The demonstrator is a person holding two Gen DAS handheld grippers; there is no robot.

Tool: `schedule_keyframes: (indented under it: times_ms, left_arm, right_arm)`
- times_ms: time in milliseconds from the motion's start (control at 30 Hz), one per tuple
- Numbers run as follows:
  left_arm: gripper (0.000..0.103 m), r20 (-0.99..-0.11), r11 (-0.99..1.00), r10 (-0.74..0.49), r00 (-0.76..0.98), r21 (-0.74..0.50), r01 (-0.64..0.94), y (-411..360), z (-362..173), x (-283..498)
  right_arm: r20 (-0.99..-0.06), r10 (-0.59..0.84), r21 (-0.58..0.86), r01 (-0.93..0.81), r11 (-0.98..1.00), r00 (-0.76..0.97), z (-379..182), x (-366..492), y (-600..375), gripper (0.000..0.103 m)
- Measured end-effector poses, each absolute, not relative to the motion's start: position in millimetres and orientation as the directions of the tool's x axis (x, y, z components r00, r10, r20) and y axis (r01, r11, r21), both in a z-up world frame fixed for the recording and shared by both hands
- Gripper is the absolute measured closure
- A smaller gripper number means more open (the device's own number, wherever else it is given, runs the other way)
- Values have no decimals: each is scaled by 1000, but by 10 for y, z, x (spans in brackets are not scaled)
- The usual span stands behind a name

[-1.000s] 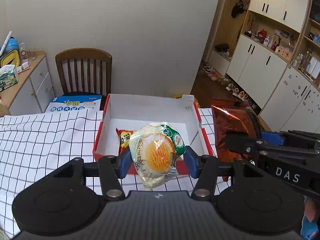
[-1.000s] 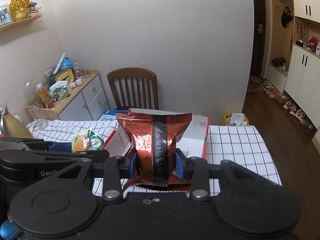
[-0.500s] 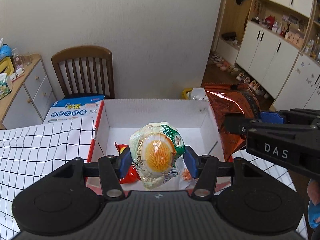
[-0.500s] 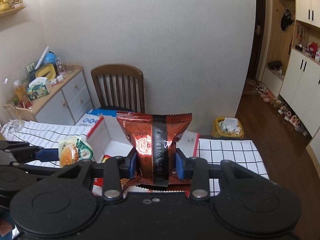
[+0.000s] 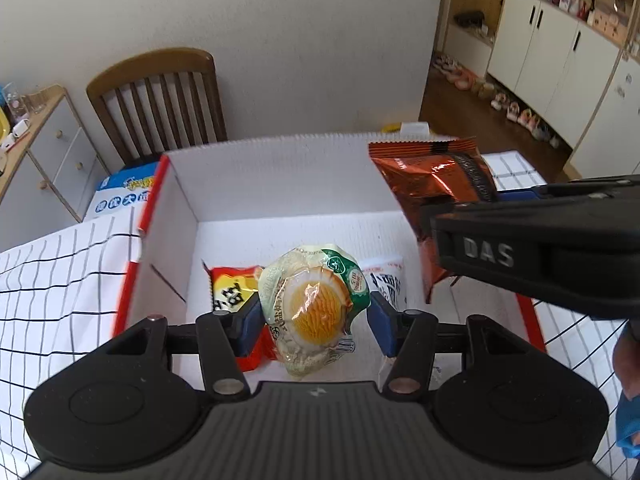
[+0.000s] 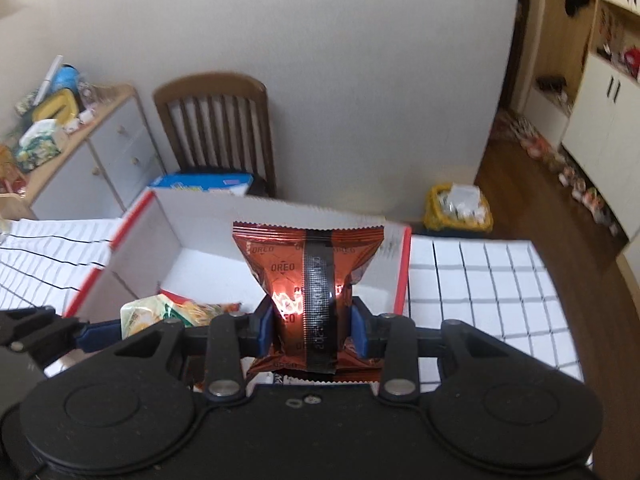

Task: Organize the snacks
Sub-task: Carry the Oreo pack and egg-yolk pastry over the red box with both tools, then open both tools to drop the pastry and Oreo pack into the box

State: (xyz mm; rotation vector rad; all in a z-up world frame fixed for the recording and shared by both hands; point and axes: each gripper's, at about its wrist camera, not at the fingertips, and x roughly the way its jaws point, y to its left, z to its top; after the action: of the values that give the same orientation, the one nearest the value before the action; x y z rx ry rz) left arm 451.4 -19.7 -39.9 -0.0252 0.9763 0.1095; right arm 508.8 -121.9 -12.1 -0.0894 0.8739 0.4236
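My left gripper (image 5: 316, 314) is shut on a round green-and-yellow snack packet (image 5: 314, 304), held above the inside of a white cardboard box with red edges (image 5: 280, 184). My right gripper (image 6: 313, 330) is shut on a copper-red Oreo bag (image 6: 310, 276), also over the box (image 6: 200, 220); that bag (image 5: 432, 184) hangs at the box's right side in the left wrist view. On the box floor lie an orange-red packet (image 5: 230, 288) and a white packet with black print (image 5: 386, 280). The round packet (image 6: 140, 314) shows at lower left of the right wrist view.
The box sits on a white tablecloth with black grid lines (image 6: 488, 280). Behind it stands a wooden chair (image 5: 160, 96) with a blue-and-white package (image 5: 132, 194) on its seat. A cluttered sideboard (image 6: 80, 136) is at the left; a yellow waste bag (image 6: 456, 208) sits on the floor.
Both grippers have moved forward and down over the box with their packets still held. The box now fills more of both views and its contents show.
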Motion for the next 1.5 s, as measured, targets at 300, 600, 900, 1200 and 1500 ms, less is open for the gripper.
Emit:
schedule_keyframes:
  times_ms: [300,600,900,1200,1500]
  left_arm:
    - [48,-871,998,48,489,19,-65,-314,-687,4677]
    - [48,-895,996,32,445,-9,-89,-235,-868,4723]
    - [47,-903,994,12,429,-35,-101,-174,-920,4722]
    - [35,-877,994,33,479,-24,-111,-165,-768,4661]
    - [34,-850,991,22,527,-51,-124,-134,-467,4477]
  right_arm:
    - [-810,309,119,-375,920,499,-364,5214,-1102,66]
    - [-843,297,145,-343,928,449,-585,5334,-1108,64]
    - [-843,300,152,-337,929,446,-619,5304,-1127,57]
    - [-831,302,166,-310,936,467,-506,5246,-1245,48]
    - [-797,321,179,-308,934,511,-213,5047,-1377,41]
